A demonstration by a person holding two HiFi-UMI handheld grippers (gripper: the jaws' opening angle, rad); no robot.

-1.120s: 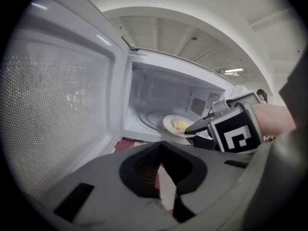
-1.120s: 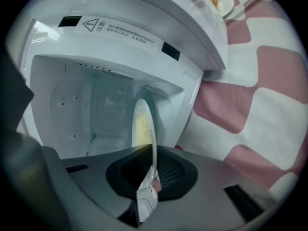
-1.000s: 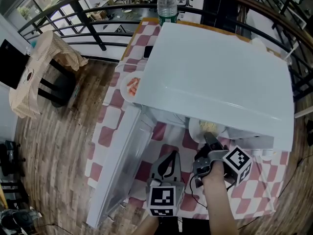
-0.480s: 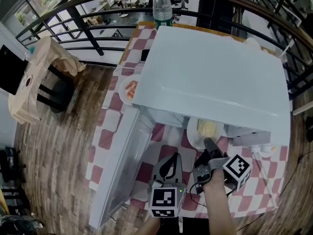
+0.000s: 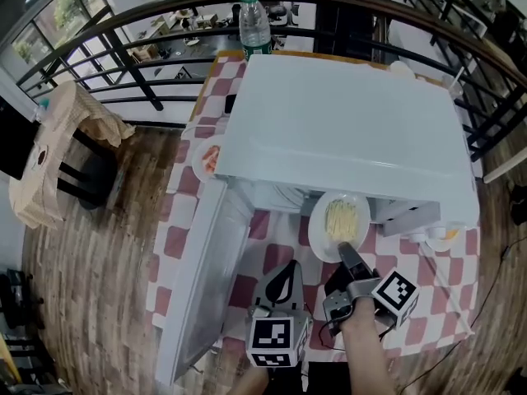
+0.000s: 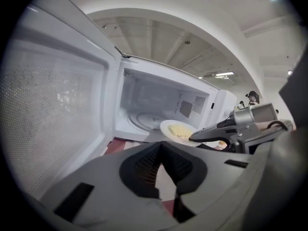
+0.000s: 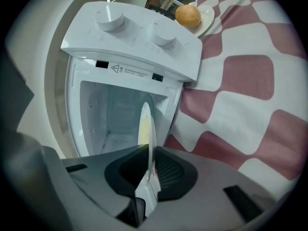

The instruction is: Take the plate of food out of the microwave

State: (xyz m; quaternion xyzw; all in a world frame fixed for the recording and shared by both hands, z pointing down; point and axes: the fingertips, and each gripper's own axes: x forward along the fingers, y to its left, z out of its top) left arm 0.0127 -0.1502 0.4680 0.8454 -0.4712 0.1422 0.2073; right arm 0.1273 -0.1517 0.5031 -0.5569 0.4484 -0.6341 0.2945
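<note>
We see the plate (image 5: 339,223) of pale noodles at the lower centre of the head view. It is mostly out of the white microwave (image 5: 346,122) and over the checked bench (image 5: 432,307), with its far edge just under the microwave's front lip. Whether it rests on the cloth we cannot quite tell. The right gripper (image 5: 346,252) reaches up to its near rim. Its jaws are opening, and the rim stands on edge between them with a dark gap on one side (the pads do not look pressed on it). The left gripper (image 5: 289,267), just left of the right one, points at the open cavity. Its jaws are drawn together at the tips with nothing between them. The door (image 5: 202,286) hangs open at lower left. An orange (image 7: 187,15) sits on a small dish (image 7: 206,14) beside the microwave.
</note>
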